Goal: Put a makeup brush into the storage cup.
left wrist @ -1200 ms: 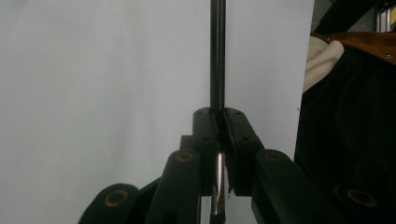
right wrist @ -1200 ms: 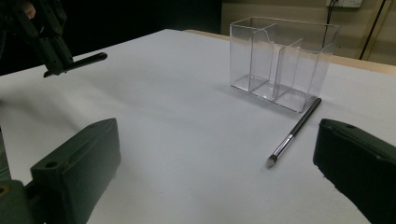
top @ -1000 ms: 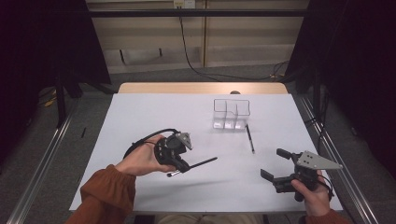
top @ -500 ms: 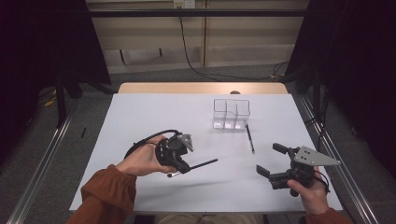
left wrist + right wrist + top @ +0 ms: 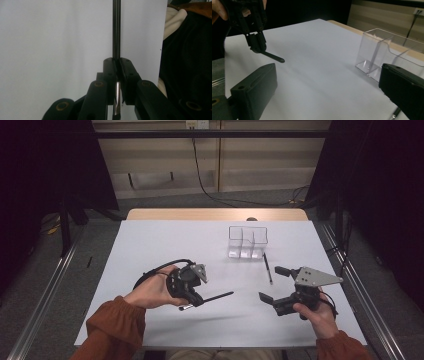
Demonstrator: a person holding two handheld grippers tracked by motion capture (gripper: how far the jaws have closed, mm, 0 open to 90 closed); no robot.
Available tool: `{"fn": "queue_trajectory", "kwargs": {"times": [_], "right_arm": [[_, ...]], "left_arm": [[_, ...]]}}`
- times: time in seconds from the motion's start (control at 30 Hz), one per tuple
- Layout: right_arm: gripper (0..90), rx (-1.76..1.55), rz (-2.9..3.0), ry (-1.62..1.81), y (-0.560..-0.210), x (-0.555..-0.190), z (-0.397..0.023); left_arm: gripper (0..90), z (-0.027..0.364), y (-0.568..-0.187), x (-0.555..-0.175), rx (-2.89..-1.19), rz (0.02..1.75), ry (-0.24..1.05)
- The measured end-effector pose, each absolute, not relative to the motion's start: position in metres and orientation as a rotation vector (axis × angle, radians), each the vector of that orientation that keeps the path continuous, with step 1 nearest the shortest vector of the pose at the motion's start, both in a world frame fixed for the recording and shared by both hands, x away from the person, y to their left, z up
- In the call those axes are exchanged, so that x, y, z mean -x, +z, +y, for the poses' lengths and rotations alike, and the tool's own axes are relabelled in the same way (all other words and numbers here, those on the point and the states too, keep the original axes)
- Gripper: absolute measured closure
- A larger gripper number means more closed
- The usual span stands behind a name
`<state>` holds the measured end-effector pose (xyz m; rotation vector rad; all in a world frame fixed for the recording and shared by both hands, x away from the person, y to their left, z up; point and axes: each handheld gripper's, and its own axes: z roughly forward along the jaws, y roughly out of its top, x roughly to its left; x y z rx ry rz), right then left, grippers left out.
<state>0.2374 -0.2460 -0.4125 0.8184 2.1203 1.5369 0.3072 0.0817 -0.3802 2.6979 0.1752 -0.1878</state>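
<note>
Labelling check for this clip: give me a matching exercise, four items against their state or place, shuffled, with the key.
Column one:
1. left tool
2. right tool
3. clear organizer
4. loose pen

Column two:
A. lying flat on the table beside the box
B. jaws wide apart, nothing between them
C. standing empty toward the far side
D. clamped on a dark pen

Pairs: 1-D, 2-B, 3-C, 4-A

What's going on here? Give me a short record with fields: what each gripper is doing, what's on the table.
left gripper: shut on a black pen, held out sideways
right gripper: open, nothing between its jaws
second pen: lying flat, between the right gripper and the organizer
clear organizer: upright, far side, compartments look empty
table: white top
</note>
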Motion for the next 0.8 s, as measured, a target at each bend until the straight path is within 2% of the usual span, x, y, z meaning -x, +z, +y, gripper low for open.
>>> {"fn": "queue_trajectory", "kwargs": {"times": [0.8], "right_arm": [[4.4, -0.615, 2.608, 1.4, -0.38, -0.272, -0.194]], "left_arm": [[84.0, 0.071, -0.376, -0.305, -2.728, 0.106, -0.196]]}}
